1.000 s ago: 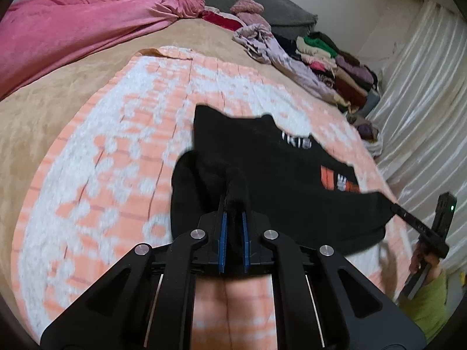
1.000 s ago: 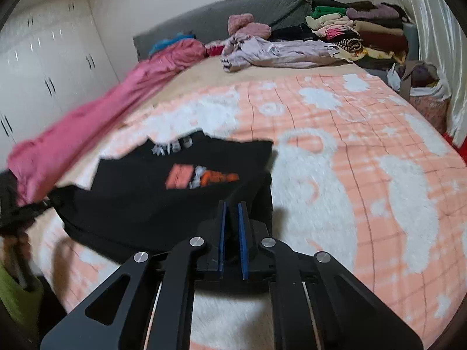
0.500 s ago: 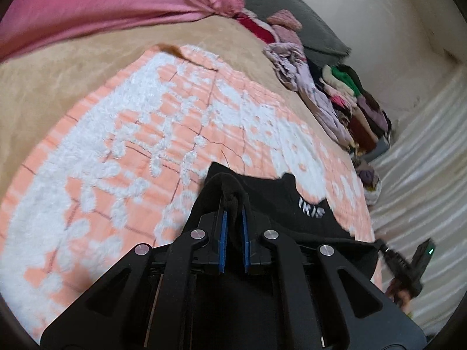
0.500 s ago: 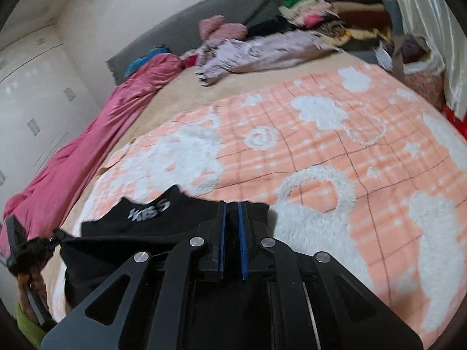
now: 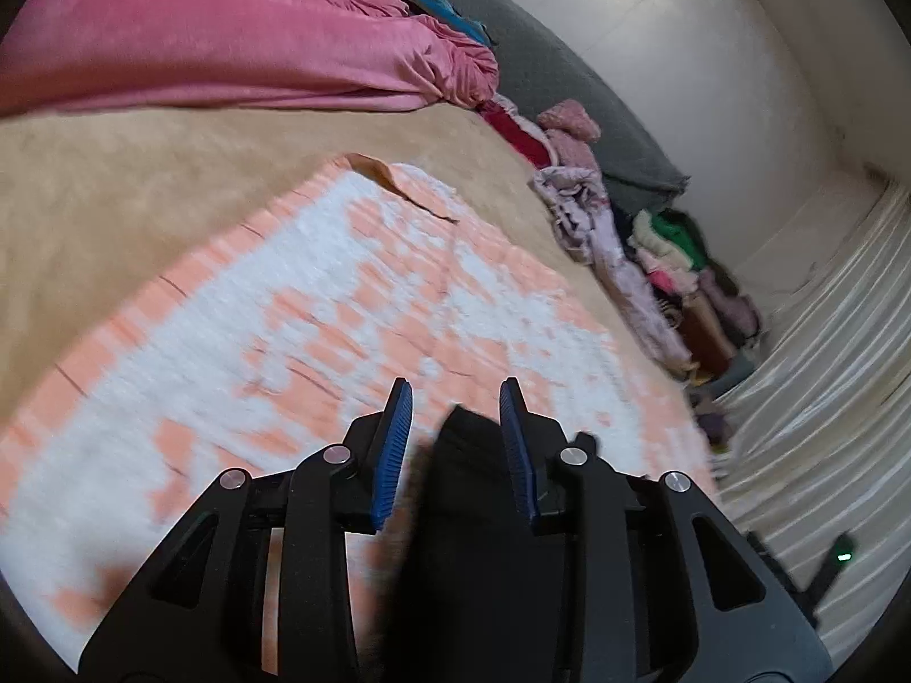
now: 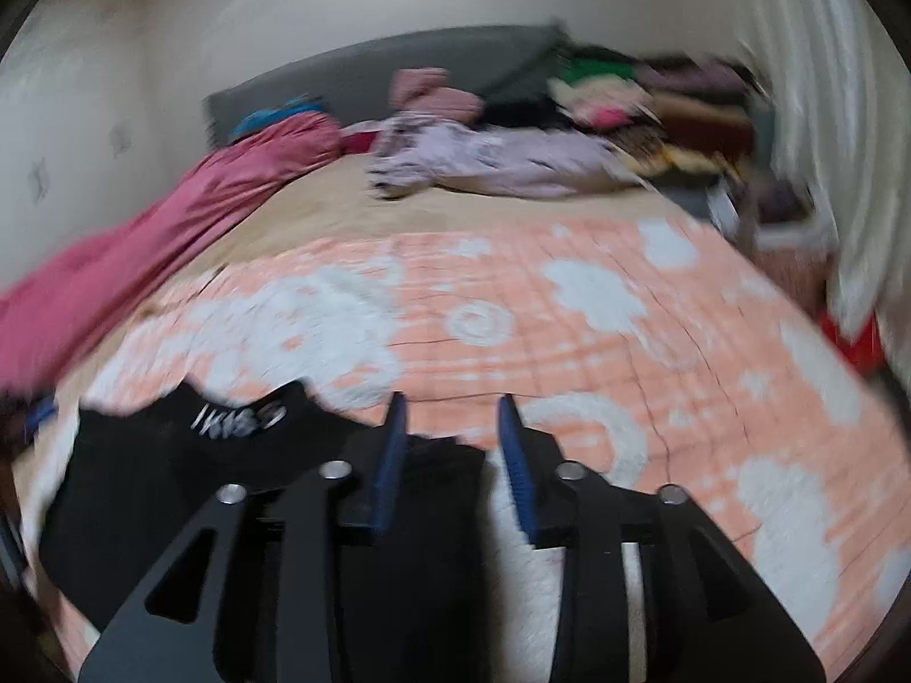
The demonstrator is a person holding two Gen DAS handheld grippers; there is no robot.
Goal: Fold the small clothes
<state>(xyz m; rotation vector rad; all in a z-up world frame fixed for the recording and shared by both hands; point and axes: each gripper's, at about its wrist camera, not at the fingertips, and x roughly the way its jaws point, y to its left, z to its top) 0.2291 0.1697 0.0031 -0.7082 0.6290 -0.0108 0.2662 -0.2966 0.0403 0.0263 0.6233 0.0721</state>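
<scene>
Both views are smeared by motion blur, and the gripper frames hide the near part of the black garment [image 6: 171, 478] on the peach-and-white blanket [image 6: 569, 341]. The left gripper [image 5: 455, 404] is opening, dark cloth loose between its jaws; the right gripper [image 6: 452, 415] is opening above the garment's right edge.
</scene>
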